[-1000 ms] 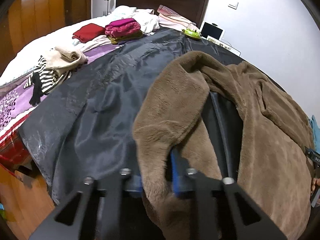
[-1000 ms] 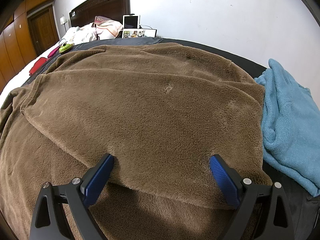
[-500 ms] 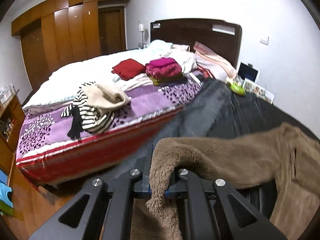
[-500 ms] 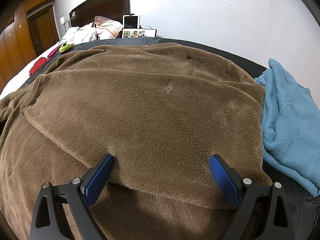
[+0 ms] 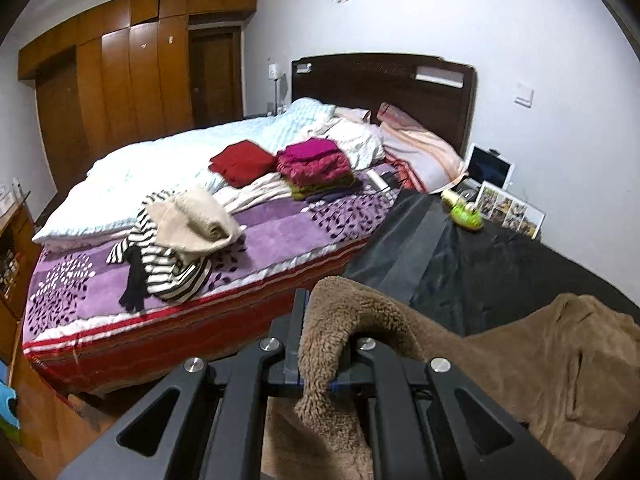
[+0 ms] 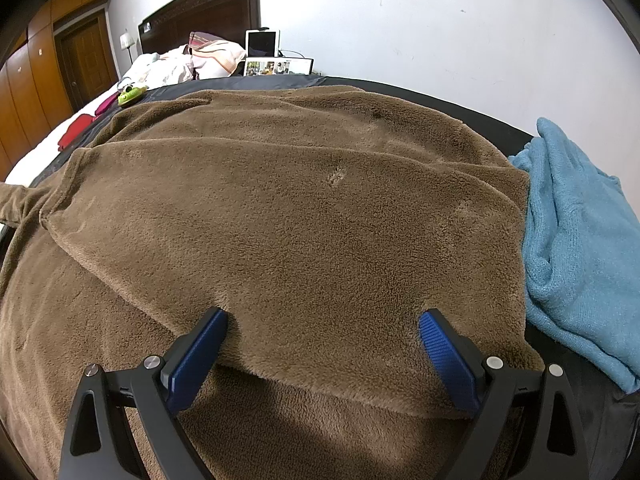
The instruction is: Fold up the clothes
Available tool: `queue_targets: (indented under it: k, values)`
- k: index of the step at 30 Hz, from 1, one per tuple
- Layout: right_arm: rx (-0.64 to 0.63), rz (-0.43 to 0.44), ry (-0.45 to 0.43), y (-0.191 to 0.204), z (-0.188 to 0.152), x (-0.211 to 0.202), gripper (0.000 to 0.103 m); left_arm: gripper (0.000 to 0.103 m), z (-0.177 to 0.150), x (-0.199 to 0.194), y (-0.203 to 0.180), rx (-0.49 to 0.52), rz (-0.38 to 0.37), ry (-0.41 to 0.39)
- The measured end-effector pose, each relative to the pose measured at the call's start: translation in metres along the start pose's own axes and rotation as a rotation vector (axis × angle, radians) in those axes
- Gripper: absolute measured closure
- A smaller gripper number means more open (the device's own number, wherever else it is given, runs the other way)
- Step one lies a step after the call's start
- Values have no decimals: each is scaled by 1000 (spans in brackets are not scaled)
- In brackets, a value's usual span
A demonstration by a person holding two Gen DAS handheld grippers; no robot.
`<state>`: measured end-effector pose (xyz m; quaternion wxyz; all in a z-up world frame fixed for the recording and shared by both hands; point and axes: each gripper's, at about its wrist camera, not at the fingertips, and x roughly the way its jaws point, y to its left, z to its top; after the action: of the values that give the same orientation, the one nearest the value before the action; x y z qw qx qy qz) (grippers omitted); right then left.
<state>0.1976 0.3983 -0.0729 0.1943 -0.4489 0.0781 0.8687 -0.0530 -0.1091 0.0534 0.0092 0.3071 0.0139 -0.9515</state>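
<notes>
So the left gripper is clamped tight on a bunched edge of the brown fleece, holding that bit up off the black sheet while the rest trails down to the right. The right gripper is wide open, its blue pads resting on a folded flap of the same fleece, gripping nothing. The fleece covers most of the black sheet, with a blue sweater just touching its right edge. Folded piles sit on the bed beyond.
</notes>
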Motion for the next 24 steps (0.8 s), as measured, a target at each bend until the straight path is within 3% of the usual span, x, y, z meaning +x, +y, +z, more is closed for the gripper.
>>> queue_targets:
  k: [4, 11, 24]
  values:
    - [0, 1, 0, 0, 0, 0, 5, 94, 15, -10, -37, 61, -55, -47]
    - [2, 4, -1, 0, 0, 0, 5, 94, 23, -29, -136, 220, -220, -100]
    - [6, 13, -2, -1, 1, 1, 4, 94, -29, -67, -313, 526, -499, -96]
